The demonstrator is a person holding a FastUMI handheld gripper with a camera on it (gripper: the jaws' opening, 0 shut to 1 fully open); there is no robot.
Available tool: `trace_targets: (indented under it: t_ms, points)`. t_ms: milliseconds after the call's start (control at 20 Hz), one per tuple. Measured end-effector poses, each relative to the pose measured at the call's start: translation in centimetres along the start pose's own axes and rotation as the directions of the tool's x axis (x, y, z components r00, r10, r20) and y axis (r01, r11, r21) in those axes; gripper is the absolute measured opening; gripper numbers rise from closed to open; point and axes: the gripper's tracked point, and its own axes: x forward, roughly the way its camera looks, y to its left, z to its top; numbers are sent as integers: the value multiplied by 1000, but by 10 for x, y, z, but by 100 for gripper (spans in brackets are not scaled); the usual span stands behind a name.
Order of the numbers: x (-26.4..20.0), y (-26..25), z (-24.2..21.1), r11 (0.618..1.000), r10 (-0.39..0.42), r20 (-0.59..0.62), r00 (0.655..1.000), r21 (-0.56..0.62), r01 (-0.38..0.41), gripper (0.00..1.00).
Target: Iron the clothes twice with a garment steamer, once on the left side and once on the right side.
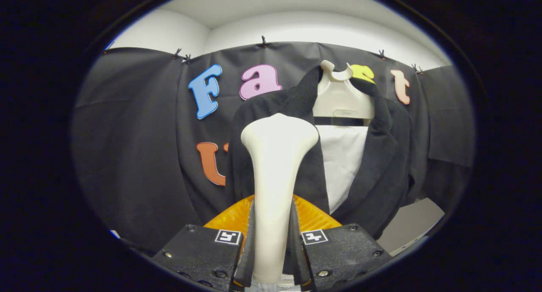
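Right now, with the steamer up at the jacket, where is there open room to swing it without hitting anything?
Open room lies beside the jacket, over the grey surface past its far sleeve, and before the bare cloth wall. It is crowded straight ahead: the steamer, clamped in the gripper, stands close to the lapel below the hanger.

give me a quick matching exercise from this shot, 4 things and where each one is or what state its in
Things:
1. garment steamer
2. black jacket
3. hanger
4. white panel

Places or states:
A. hangs on the hanger, front open
B. clamped upright between the jaws of the gripper
C. shows in the jacket's open front
D. sits at the jacket's collar, hook on top

Pairs: 1-B, 2-A, 3-D, 4-C
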Motion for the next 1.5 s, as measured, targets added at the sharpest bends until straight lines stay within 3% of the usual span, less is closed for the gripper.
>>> trace_targets:
  t_ms: [1500]
  points:
    - [-2,-21,-151,999,-35,-162,986,-16,33,39]
